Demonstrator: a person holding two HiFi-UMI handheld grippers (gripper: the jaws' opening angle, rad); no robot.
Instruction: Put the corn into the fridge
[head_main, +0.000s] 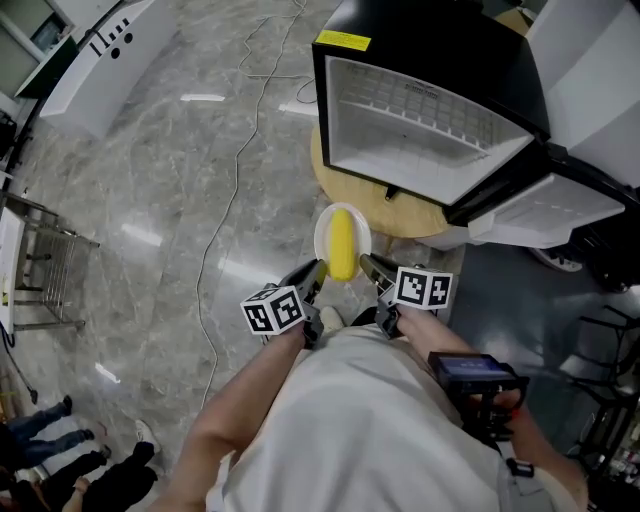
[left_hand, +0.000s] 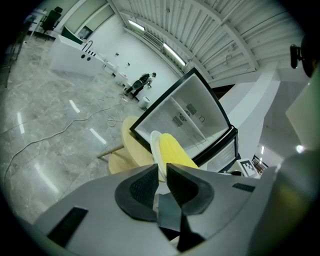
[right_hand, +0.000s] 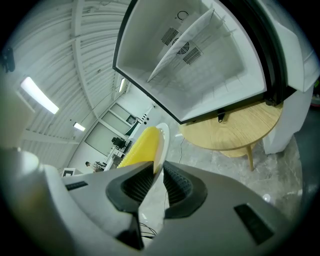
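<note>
I see the open fridge at twelve o'clock in my head view, sitting on a round wooden surface. Nearer me, my left gripper and right gripper each have their jaws clamped on the rim of a white plate (at its seven and five o'clock). The corn lies on that plate, just outside the fridge.
</note>
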